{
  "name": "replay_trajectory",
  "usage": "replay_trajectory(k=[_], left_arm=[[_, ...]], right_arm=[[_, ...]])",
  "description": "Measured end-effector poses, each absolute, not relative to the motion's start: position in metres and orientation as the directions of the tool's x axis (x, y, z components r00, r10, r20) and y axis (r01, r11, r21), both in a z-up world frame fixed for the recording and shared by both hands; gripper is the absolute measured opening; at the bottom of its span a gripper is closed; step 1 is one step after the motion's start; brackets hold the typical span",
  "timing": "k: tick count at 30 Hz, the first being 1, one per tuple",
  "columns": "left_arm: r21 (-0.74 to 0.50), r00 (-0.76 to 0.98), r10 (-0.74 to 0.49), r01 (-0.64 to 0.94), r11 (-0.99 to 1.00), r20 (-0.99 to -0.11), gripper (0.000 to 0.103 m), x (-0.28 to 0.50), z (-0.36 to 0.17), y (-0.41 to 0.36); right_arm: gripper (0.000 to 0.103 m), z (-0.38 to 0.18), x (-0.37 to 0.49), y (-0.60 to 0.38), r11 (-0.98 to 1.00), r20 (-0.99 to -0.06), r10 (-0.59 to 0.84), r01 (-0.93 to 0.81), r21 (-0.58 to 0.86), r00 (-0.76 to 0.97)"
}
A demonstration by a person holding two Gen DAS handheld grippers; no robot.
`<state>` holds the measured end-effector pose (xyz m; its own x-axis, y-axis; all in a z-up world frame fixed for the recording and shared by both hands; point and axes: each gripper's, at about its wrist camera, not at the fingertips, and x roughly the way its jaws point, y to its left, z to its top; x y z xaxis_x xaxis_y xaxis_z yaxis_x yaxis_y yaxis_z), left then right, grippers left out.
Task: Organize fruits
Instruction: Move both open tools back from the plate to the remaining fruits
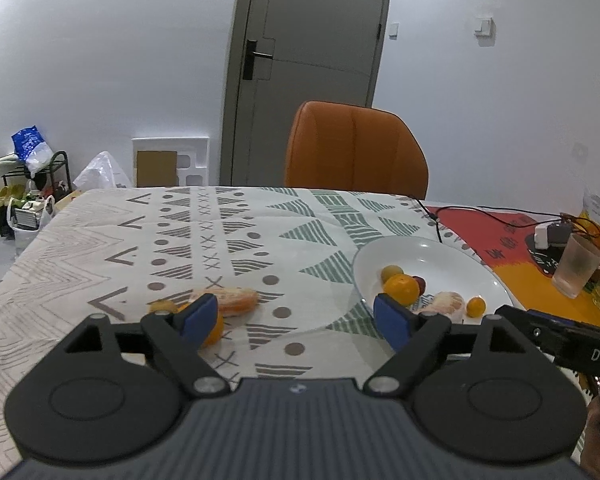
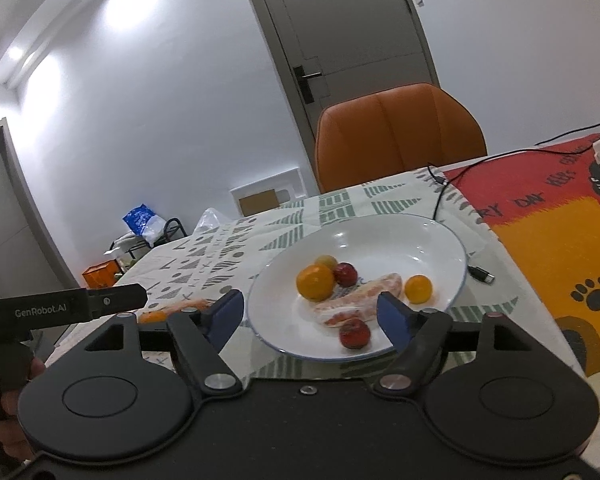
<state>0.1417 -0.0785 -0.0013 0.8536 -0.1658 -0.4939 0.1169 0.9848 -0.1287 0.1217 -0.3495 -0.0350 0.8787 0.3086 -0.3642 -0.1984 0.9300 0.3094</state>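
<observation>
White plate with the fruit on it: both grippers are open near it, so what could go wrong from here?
1. The round orange citrus and peeled citrus segment left on the patterned tablecloth sit partly behind the left gripper's fingertip; a blind close could nudge the round one away.
2. The small red fruit lies near the white plate's near rim; the right gripper could knock it off.

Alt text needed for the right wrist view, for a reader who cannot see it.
A white plate on a patterned tablecloth holds an orange, peeled citrus segments and several small red and yellow fruits. The open, empty right gripper frames its near edge. The left gripper reaches in from the left, and an orange chair stands behind the table.
</observation>
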Motion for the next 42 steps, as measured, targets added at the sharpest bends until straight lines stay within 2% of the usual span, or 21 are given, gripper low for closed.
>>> replay_trajectory(k=[16,29,42], left_arm=[[-0.133,0.872,-0.134,0.081,0.988,-0.472,0.088,0.12,0.004,-0.052],[-0.143,0.884,-0.083,0.019,0.99,-0.459,0.089,0.112,0.006,-0.022],[-0.174,0.872,-0.077,-0.01,0.985,-0.484,0.088,0.122,-0.01,0.0]], right_arm=[[0.091,-0.027,0.112,-0.325,0.928,-0.351,0.336,-0.242,0.284,0.874],[0.094,-0.028,0.112,-0.307,0.922,-0.36,0.357,-0.263,0.283,0.862],[0.094,-0.033,0.125,-0.283,0.915,-0.384,0.389,-0.304,0.264,0.837]])
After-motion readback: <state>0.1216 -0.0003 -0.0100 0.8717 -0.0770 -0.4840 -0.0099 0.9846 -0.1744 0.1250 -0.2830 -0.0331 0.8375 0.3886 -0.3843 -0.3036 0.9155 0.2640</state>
